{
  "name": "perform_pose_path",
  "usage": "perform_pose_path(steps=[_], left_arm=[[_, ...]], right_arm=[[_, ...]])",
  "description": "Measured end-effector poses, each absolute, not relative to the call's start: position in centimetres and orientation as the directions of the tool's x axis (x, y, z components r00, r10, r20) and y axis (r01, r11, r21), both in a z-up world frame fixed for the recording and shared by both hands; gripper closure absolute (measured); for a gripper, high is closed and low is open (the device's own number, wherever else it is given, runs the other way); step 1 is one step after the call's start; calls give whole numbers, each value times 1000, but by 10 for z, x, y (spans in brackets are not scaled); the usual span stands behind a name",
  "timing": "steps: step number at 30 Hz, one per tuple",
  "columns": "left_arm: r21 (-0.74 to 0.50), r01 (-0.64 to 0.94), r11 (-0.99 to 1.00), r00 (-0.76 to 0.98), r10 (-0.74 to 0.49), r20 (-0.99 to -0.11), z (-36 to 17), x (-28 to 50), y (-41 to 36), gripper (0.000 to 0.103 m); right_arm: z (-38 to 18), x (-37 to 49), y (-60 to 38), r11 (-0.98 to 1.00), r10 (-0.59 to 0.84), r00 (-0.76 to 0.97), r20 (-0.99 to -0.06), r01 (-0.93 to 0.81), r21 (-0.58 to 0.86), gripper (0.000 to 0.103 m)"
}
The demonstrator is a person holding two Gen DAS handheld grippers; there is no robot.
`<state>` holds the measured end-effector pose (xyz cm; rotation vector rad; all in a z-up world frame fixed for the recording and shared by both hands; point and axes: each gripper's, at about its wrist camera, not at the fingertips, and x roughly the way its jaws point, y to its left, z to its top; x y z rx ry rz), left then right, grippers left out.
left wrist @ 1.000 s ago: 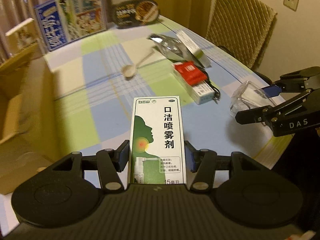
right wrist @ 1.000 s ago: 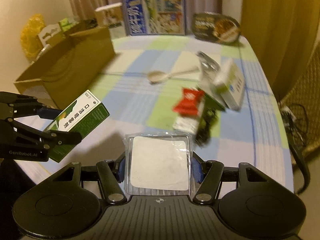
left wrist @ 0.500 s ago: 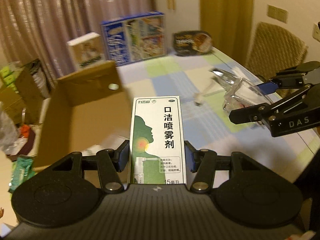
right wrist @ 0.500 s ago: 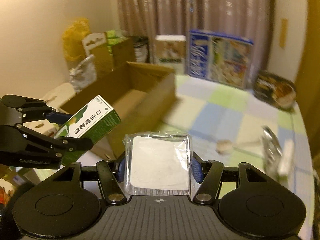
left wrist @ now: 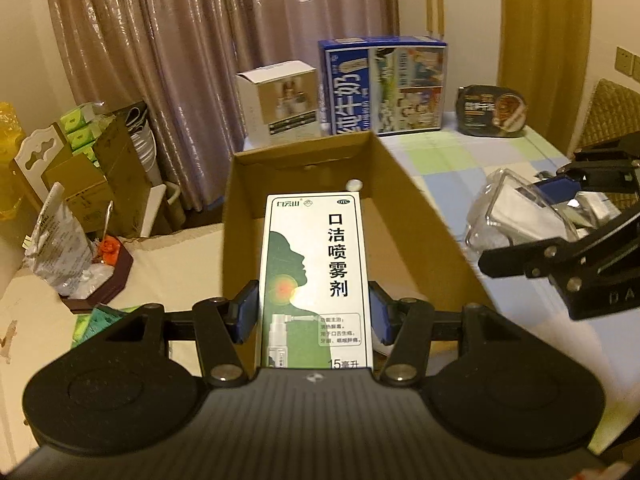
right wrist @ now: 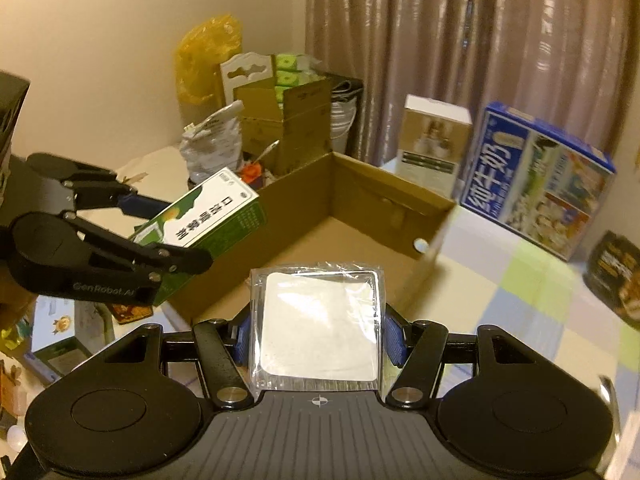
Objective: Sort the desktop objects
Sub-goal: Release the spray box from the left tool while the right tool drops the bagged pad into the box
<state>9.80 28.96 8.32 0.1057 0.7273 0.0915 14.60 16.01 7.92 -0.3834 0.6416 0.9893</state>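
Pinching spray box point(left wrist: 316, 280) between left jaws, clear packet point(right wrist: 318, 324) between right jaws, above cardboard box point(left wrist: 404, 216)

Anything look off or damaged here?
Nothing stands out. The left claw grips the green spray box squarely, the right claw holds the clear packet flat, and the cardboard box sits open and undamaged.

We see a green-and-white box point(left wrist: 314, 280), brown cardboard carton point(left wrist: 404, 216), blue-padded black fingers point(left wrist: 246, 312), pastel green-blue checked table point(right wrist: 532, 280), mauve curtains point(left wrist: 180, 40).
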Motion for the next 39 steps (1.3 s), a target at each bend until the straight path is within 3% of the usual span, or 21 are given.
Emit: perform_pose_path(steps=[26, 39], left_arm=[[65, -24, 998, 701, 63, -710, 31, 153, 337, 52], [93, -47, 995, 737, 97, -669, 44, 137, 343, 52]], right_arm=[[35, 195, 220, 471, 613, 363, -702, -881, -45, 45], [37, 195, 222, 464, 618, 362, -698, -885, -48, 45]])
